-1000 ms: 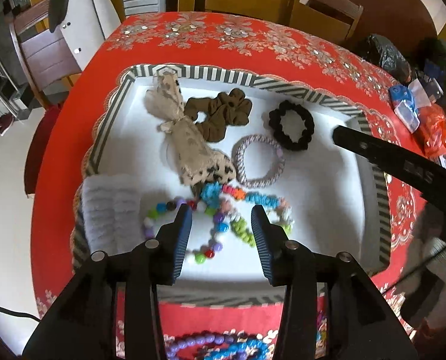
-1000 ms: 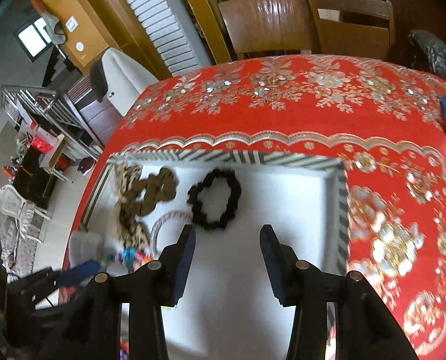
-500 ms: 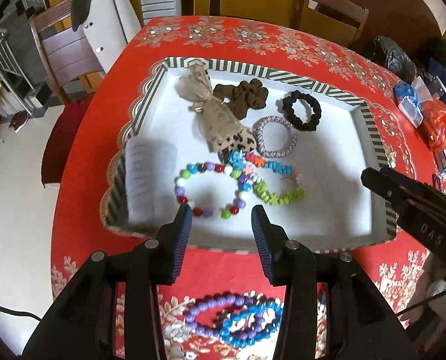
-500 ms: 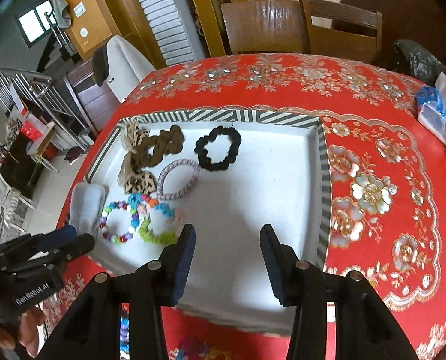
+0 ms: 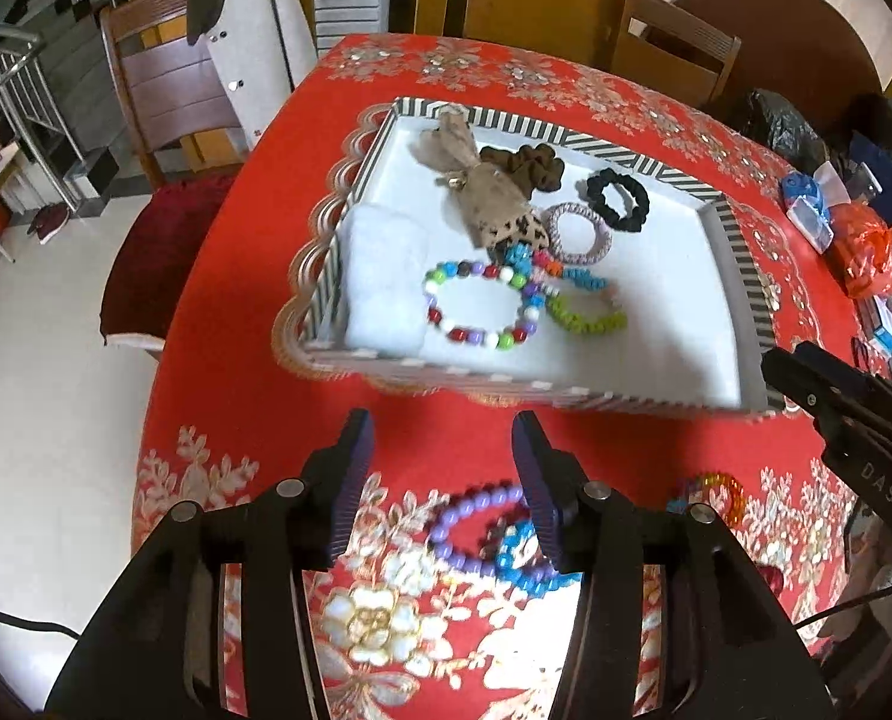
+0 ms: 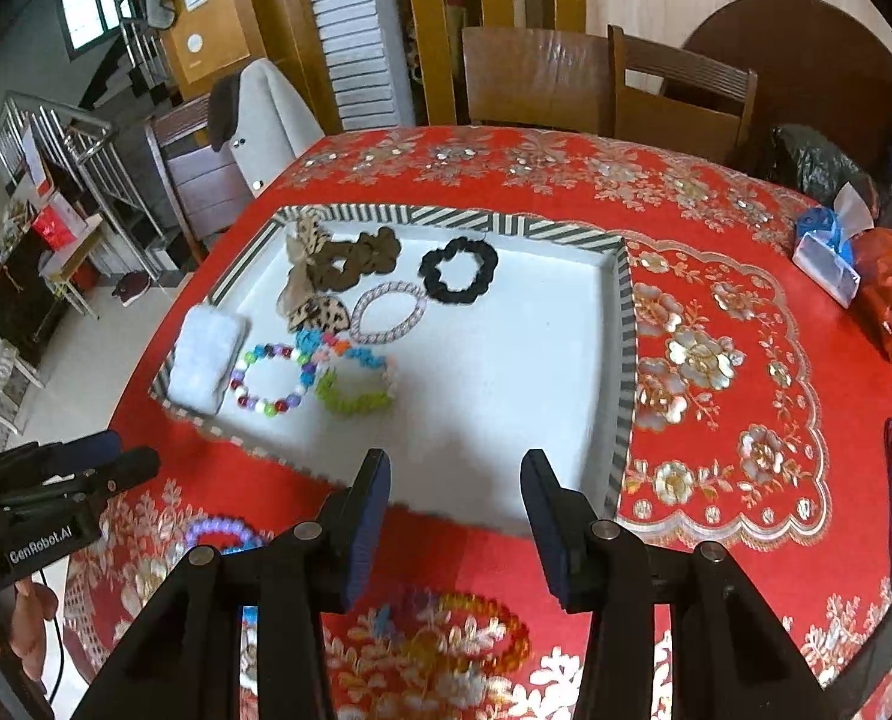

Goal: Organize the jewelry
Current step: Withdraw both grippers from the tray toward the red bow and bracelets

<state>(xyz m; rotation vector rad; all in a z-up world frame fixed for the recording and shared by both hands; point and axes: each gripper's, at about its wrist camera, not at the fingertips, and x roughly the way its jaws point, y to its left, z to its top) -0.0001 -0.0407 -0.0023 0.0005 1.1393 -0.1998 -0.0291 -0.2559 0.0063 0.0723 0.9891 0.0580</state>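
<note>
While its jaws are opening with nothing between them, the left claw (image 5: 443,471) is held above the purple bracelet (image 5: 466,525), and the right claw (image 6: 454,501) is held released near the tray (image 6: 625,360).

Wooden chairs (image 6: 601,84) behind table; grey coat (image 5: 254,24) draped on chair

both wrist views overlook the tray (image 5: 739,276) obliquely.

Left gripper (image 5: 443,456) opening, empty, above purple bracelet (image 5: 466,525); tray (image 5: 739,252) beyond.
</note>
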